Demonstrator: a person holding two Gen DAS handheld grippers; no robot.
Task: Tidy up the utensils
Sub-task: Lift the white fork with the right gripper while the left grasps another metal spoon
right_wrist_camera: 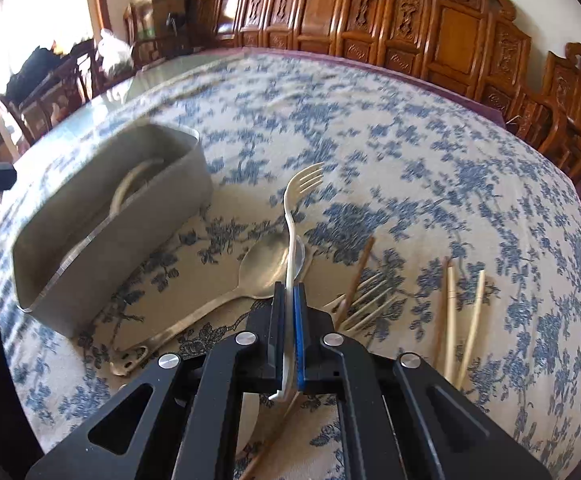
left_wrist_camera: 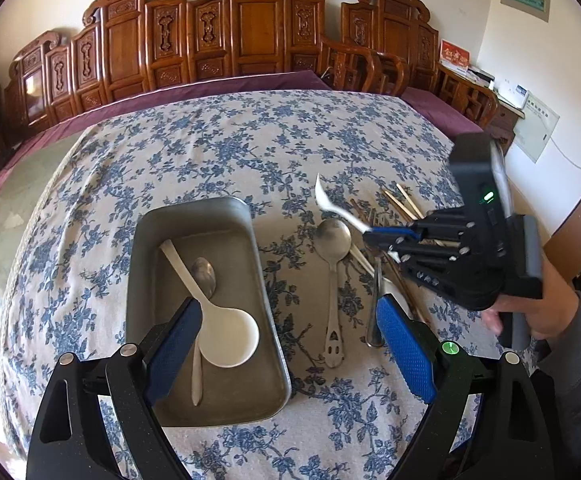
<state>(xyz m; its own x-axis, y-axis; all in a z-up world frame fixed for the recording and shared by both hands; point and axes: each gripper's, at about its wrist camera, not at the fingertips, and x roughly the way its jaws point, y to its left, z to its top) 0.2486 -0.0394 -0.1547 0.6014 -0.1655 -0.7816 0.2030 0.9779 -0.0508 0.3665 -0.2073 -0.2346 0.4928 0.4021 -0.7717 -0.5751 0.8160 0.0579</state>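
Note:
A grey metal tray (left_wrist_camera: 146, 240) on the flowered tablecloth holds a white ladle spoon (left_wrist_camera: 230, 336) and a metal spoon (left_wrist_camera: 204, 274). My left gripper (left_wrist_camera: 288, 308) hangs open over the tray's right rim with nothing between its blue pads. To the right, my right gripper (left_wrist_camera: 378, 236) is shut on the handle of a white plastic fork (left_wrist_camera: 330, 200). In the right wrist view the fork (right_wrist_camera: 298, 200) sticks up from that gripper (right_wrist_camera: 289, 292), tines raised off the cloth. Below it lie a large metal spoon (right_wrist_camera: 266, 264), another pale fork (right_wrist_camera: 366, 300) and chopsticks (right_wrist_camera: 470, 320).
A metal handle (left_wrist_camera: 376, 312) and more chopsticks (left_wrist_camera: 404, 202) lie in the pile right of the tray (right_wrist_camera: 130, 236). A person's hand (left_wrist_camera: 530, 320) holds the right gripper. Carved wooden chairs (left_wrist_camera: 250, 32) line the table's far side.

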